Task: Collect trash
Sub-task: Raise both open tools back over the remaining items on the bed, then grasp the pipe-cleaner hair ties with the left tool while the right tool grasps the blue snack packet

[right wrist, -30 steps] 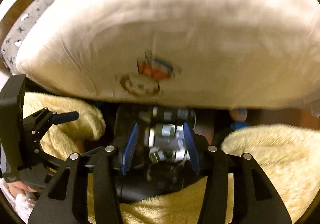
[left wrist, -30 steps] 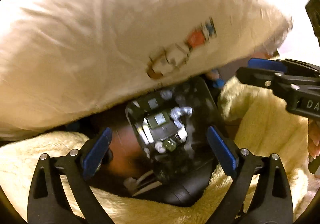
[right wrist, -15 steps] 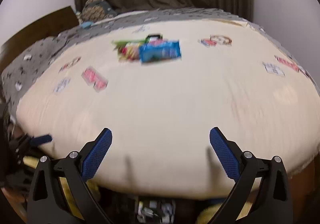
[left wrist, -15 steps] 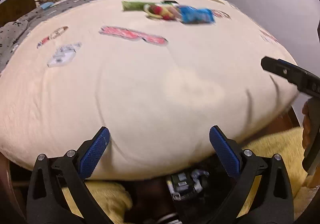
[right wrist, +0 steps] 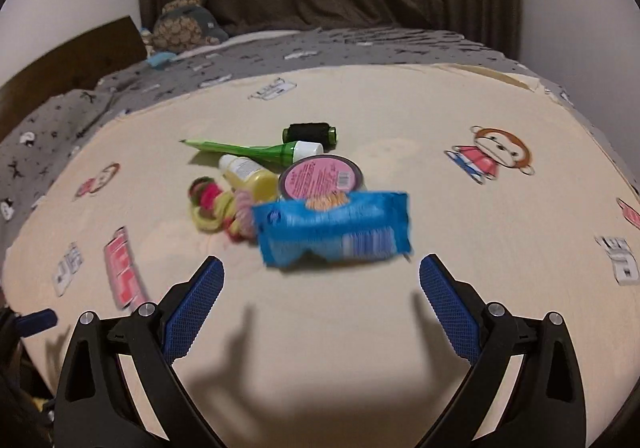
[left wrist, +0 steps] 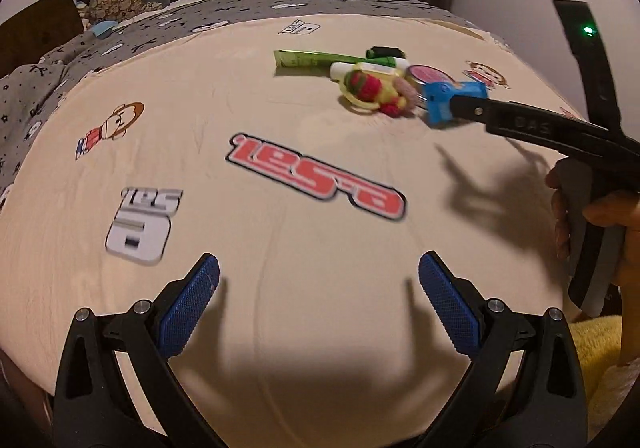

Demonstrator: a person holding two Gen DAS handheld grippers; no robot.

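Both tongs have swung up from the dark bin of small bottles beside the yellow blanket [left wrist: 592, 344] and now look across the bed [right wrist: 360, 328], whose cream sheet with cartoon prints fills both views. The right tongs' jaws have just been opening, and nothing lies between them.

Judging by what lies here, collecting is only partly done: a whole cluster of trash sits near the middle of the sheet, untouched. Largest is the blue snack wrapper [right wrist: 334, 228], nearest the right tongs. Behind it lie the green tube [right wrist: 248, 148], the pink-lidded tub [right wrist: 320, 178], the yellow bottle [right wrist: 250, 176], the red and yellow yarn tangle [right wrist: 218, 210] and the black spool of thread [right wrist: 310, 133], all touching or just beside one another.

The right tongs [right wrist: 320, 288] stand wide apart, empty, hovering just short of the wrapper and aimed at it. The left tongs [left wrist: 318, 292] are likewise spread wide and empty, over bare sheet, well apart from the pile.
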